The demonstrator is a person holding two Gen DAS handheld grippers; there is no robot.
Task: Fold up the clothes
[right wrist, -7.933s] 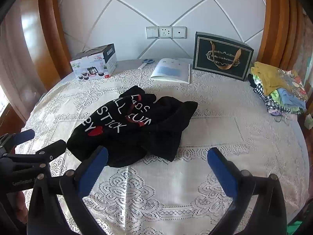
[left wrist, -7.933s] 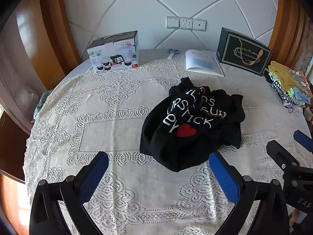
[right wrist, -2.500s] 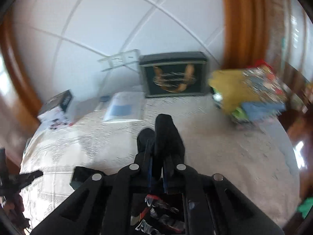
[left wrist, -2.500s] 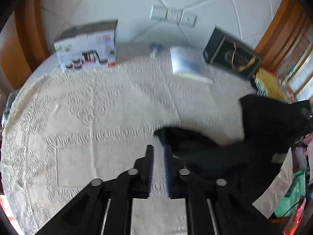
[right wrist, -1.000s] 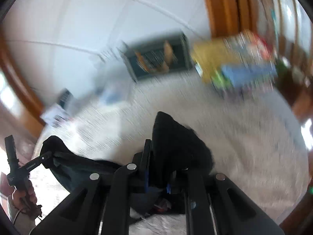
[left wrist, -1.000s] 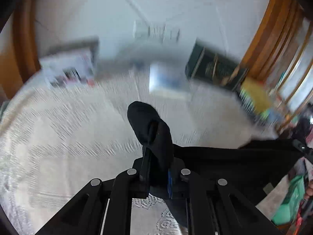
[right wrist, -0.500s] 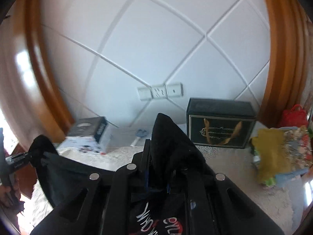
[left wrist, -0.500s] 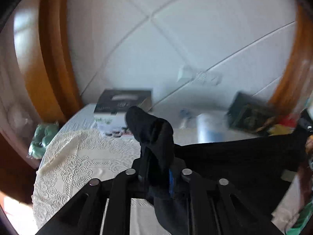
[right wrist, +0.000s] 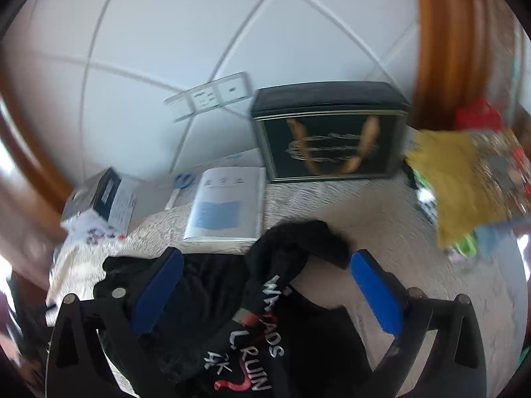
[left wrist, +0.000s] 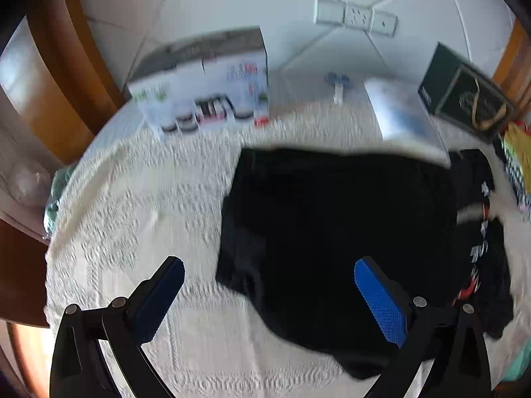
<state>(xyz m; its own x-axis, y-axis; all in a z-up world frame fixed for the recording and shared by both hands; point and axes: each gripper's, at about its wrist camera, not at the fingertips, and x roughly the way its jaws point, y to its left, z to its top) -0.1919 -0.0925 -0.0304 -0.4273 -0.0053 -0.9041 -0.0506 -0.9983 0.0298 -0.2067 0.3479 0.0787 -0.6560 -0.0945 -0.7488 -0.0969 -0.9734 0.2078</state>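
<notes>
**Both grippers released; black T-shirt down on the table**

Half a second ago each gripper pinched a bunch of black fabric and held the shirt up off the table; now both have let go and the cloth lies on the lace tablecloth (left wrist: 139, 219).

Left gripper (left wrist: 269, 301): blue pads (left wrist: 381, 305) spread wide, nothing between them. Its right finger hangs over the near part of the shirt; whether it touches cannot be told.

Right gripper (right wrist: 265, 293): fingers likewise spread wide. A twisted fold of the shirt with white lettering sits in the gap between them, not clamped.

Black T-shirt (left wrist: 335, 229): in the left wrist view it lies spread mostly flat, plain side up, right of the table's centre. Its right edge is rumpled, with white and red print showing. Right wrist view shows that bunched end (right wrist: 292, 252) with the lettering facing up.

Behind the shirt, near the wall: white teapot-set box (left wrist: 205, 89), blue-handled scissors (left wrist: 338, 81), booklet (right wrist: 229, 209), dark gift bag (right wrist: 328, 139). Pile of coloured clothes (right wrist: 464, 179) at the table's right edge. Both views are motion-blurred.
</notes>
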